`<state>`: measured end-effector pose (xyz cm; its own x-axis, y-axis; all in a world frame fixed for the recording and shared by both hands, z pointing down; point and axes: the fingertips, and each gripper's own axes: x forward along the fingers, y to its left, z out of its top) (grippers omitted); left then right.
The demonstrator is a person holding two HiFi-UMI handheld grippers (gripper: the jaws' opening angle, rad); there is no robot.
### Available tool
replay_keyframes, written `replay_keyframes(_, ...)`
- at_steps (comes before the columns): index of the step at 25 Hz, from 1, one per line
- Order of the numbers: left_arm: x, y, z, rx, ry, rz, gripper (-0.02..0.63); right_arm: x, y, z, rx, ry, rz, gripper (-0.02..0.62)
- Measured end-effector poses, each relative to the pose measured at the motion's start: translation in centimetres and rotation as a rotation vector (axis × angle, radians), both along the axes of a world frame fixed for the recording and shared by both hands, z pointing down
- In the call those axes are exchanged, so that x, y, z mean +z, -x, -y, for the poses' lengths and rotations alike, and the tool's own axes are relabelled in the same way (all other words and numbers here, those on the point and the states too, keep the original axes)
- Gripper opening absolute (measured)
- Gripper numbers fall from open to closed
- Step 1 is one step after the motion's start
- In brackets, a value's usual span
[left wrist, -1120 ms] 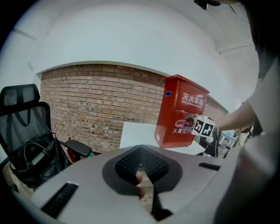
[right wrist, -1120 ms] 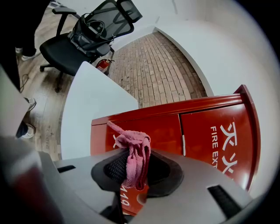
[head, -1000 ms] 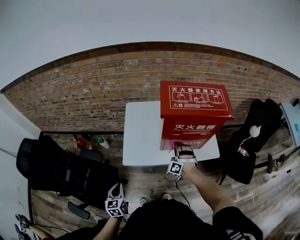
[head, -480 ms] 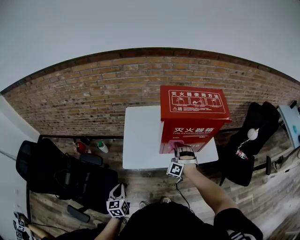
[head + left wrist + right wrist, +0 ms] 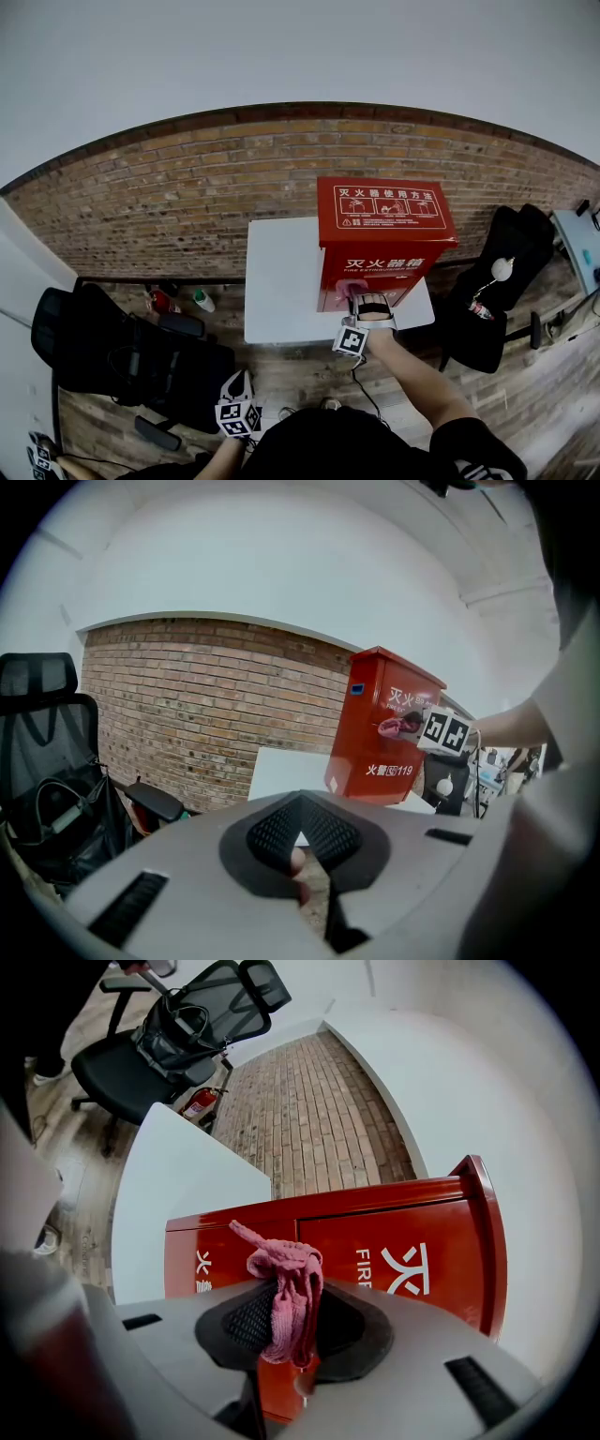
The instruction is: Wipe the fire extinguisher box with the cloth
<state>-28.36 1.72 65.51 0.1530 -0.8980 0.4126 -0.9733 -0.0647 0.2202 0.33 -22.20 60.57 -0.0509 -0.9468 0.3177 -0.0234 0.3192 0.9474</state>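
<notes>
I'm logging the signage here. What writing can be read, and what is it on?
"灭火器使用方法": top of the red fire extinguisher box.
"灭火器箱": its front.
"火警 119": lower on the front, in the left gripper view.
"FIR...": English line on the front; the rest is hidden or too small.
Small print on top: unreadable.

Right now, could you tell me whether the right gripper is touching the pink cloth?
Touching. The right gripper view shows the cloth pinched in the right gripper, between its jaws.

Left of your white table (image 5: 281, 281) sit a black office chair (image 5: 117, 349) and a small red extinguisher (image 5: 162, 302); behind it, a brick wall (image 5: 178, 192).
</notes>
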Motion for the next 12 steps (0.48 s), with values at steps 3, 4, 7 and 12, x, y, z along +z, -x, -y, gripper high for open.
replay_keyframes(3,0.1,0.3,0.0,-0.004,0.0,0.001,0.023,-0.4,-0.1,-0.1,0.012,0.004,0.006,0.1)
replay_keyframes(4,0.1,0.4,0.0,-0.007,0.001,-0.001,0.022,-0.6,-0.1,0.0,0.015,-0.003,0.006,0.1)
replay_keyframes(7,0.0,0.4,0.1,-0.011,0.0,-0.004,0.023,-1.8,-0.2,0.0,0.02,-0.046,0.0,0.1)
replay_keyframes(12,0.0,-0.1,0.2,-0.002,0.003,-0.01,0.023,-4.2,0.2,0.0,0.01,-0.098,0.021,0.1)
